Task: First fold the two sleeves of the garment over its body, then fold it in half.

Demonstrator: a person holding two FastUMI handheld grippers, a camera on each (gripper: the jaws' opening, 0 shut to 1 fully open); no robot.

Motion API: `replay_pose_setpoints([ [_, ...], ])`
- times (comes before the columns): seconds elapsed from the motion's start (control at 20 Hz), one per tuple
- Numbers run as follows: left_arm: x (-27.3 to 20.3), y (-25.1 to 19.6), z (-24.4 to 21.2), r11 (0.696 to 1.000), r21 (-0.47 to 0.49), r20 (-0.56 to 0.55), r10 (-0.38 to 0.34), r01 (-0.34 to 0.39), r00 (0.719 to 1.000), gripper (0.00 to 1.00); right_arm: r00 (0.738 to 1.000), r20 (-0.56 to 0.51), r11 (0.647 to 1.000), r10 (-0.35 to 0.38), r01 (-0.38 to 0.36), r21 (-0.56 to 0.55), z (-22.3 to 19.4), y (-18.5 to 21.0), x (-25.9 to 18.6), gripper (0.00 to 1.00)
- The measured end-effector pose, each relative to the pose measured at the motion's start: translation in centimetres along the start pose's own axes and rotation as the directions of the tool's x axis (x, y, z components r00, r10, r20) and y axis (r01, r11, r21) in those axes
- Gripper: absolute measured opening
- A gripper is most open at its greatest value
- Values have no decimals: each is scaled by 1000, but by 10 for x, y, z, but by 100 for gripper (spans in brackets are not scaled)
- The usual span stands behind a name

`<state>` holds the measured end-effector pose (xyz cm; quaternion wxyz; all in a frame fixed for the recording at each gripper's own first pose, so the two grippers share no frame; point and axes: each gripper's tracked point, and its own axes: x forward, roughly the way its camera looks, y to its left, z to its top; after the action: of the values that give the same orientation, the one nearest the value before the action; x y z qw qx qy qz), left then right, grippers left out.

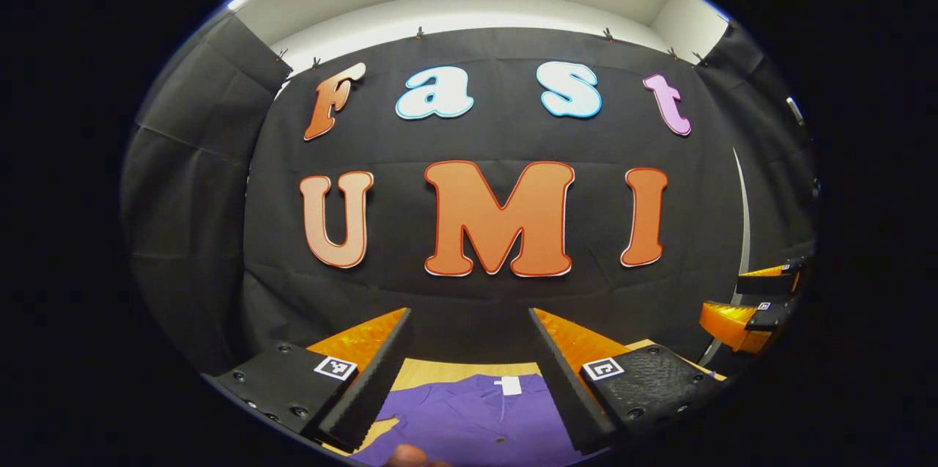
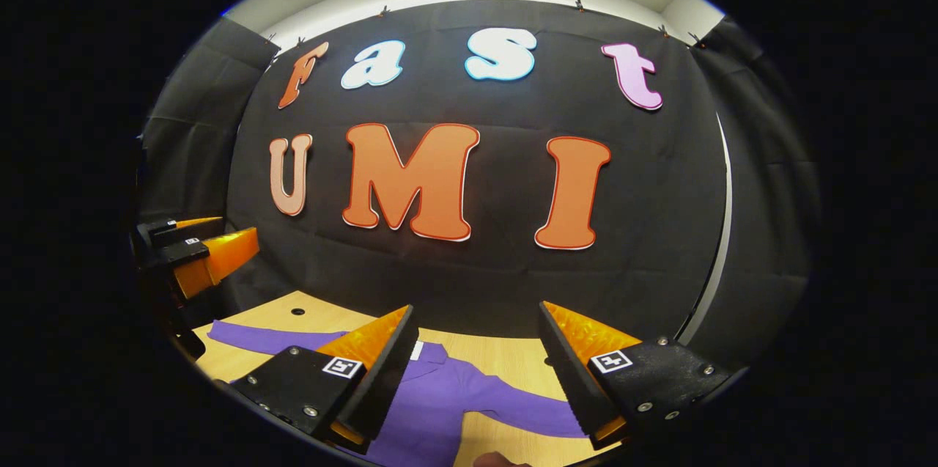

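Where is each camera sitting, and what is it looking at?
Left gripper view: rides on the open left gripper, facing the booth wall over the purple garment's collar; a fingertip shows at the bottom edge.
Right gripper view: rides on the open right gripper, facing the wall; the left gripper shows far left.
Shared: garment, wooden table, wall.

Left gripper view: rides above the table, faces the booth's back wall nearly head-on, slightly tilted down; the garment sits close under its lens. Right gripper view: same heading, placed further right, wall seen slightly oblique. Both views share the wall, the table's far edge and the garment. Each catches the other gripper at its edge.
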<state>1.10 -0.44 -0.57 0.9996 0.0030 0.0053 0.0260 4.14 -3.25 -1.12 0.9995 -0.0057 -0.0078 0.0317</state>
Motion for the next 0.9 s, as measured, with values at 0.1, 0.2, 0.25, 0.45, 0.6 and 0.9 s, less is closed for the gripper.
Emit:
replay_pose_setpoints([
  [0.1, -3, -1, 0, 1000, -4, 0, -8, 8, 1000, 96, 1000, -7, 1000, -15, 15, -3, -4, -2, 0, 97],
  [0.2, -1, 1, -1, 1000, -9, -5, 2, -2, 1000, 96, 999, -26, 1000, -22, 23, 12, -8, -3, -2, 97],
  [0.25, -3, 1, -2, 1000, -13, -4, 8, -8, 1000, 96, 999, -29, 1000, -22, 22, 18, -11, -2, -2, 97],
  [0.45, -6, 13, -5, 999, 11, -21, 39, -39, 999, 96, 996, -65, 998, -58, 60, 17, -28, -6, 2, 97],
  [0.6, -4, 17, -4, 999, 9, -19, 51, -50, 999, 96, 990, -115, 995, -85, 90, 38, -44, -6, 7, 97],
  [0.9, 3, 26, 3, 997, 68, 29, 19, -21, 999, 96, 953, -180, 968, -243, 251, 23, -81, -37, 15, 98],
])
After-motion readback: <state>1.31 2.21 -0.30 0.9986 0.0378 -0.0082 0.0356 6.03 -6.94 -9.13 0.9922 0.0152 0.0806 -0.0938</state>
